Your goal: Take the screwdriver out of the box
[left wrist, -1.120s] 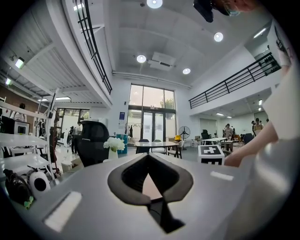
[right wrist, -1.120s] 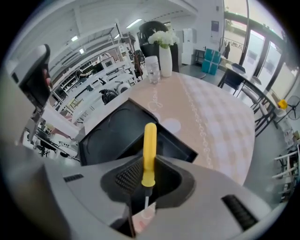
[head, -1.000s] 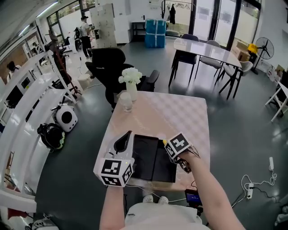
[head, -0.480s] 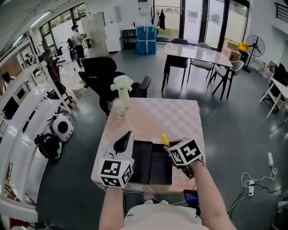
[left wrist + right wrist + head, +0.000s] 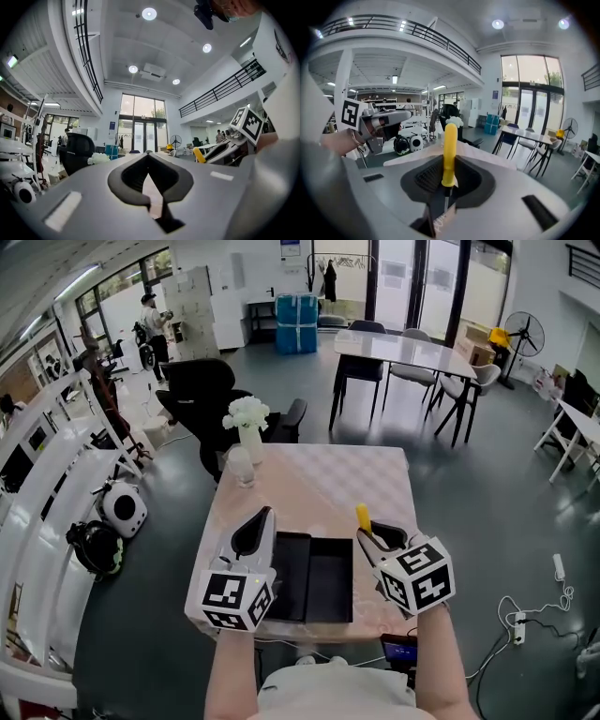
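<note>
An open black box (image 5: 309,577) lies on the near part of the pale table (image 5: 323,479), its inside dark. My right gripper (image 5: 372,533) is raised above the box's right edge, shut on a screwdriver whose yellow handle (image 5: 363,517) sticks out past the fingertips. In the right gripper view the handle (image 5: 450,150) stands upright between the jaws (image 5: 448,180) and the thin metal shaft runs down behind them. My left gripper (image 5: 263,518) hovers over the box's left side, pointing level, jaws shut with nothing in them (image 5: 148,153).
A vase of white flowers (image 5: 247,423) and a glass (image 5: 242,465) stand at the table's far left. A black office chair (image 5: 202,390) sits beyond that. A white table with chairs (image 5: 403,348) stands further back. White shelving (image 5: 47,456) runs along the left.
My right gripper has lifted up out of the box with the yellow screwdriver and tilted it upward. The left gripper has risen slightly beside the box.
</note>
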Action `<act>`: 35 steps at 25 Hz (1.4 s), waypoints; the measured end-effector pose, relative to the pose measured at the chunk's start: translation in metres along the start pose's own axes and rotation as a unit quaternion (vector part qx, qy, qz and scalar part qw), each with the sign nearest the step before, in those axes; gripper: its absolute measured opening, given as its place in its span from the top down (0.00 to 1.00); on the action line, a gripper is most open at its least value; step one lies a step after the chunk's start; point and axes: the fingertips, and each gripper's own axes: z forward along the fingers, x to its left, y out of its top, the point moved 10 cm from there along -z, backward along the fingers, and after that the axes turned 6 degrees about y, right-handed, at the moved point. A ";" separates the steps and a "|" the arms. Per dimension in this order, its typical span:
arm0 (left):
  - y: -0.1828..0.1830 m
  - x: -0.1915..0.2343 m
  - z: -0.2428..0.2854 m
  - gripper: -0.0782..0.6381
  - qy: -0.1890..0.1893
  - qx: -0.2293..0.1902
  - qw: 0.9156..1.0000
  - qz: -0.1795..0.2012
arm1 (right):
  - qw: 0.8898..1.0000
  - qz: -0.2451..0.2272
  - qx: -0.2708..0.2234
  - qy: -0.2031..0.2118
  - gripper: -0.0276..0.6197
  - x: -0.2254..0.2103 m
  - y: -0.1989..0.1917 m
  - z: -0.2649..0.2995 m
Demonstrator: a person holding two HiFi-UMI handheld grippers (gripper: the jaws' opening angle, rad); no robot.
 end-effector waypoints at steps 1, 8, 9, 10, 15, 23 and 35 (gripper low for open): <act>0.001 -0.001 0.000 0.88 -0.001 -0.002 1.000 0.000 | 1.000 -0.008 -0.012 -0.010 0.83 0.001 0.002 -0.005; 0.012 -0.009 0.003 0.88 -0.003 -0.019 1.000 0.006 | 0.987 -0.045 -0.117 -0.099 0.83 0.003 0.009 -0.040; 0.014 -0.009 0.003 0.88 -0.002 -0.023 1.000 0.008 | 0.984 -0.050 -0.134 -0.109 0.83 0.003 0.010 -0.044; 0.017 -0.010 0.003 0.88 -0.001 -0.029 1.000 0.008 | 0.980 -0.054 -0.151 -0.119 0.83 0.003 0.010 -0.048; 0.031 -0.015 0.002 0.88 0.002 -0.062 0.998 0.018 | 0.957 -0.078 -0.232 -0.154 0.83 0.006 0.020 -0.071; 0.055 -0.017 -0.009 0.88 0.020 -0.106 0.993 0.050 | 0.928 -0.110 -0.307 -0.183 0.83 0.011 0.029 -0.096; 0.066 -0.016 -0.012 0.88 0.025 -0.116 0.990 0.072 | 0.929 -0.106 -0.290 -0.202 0.83 0.005 0.030 -0.102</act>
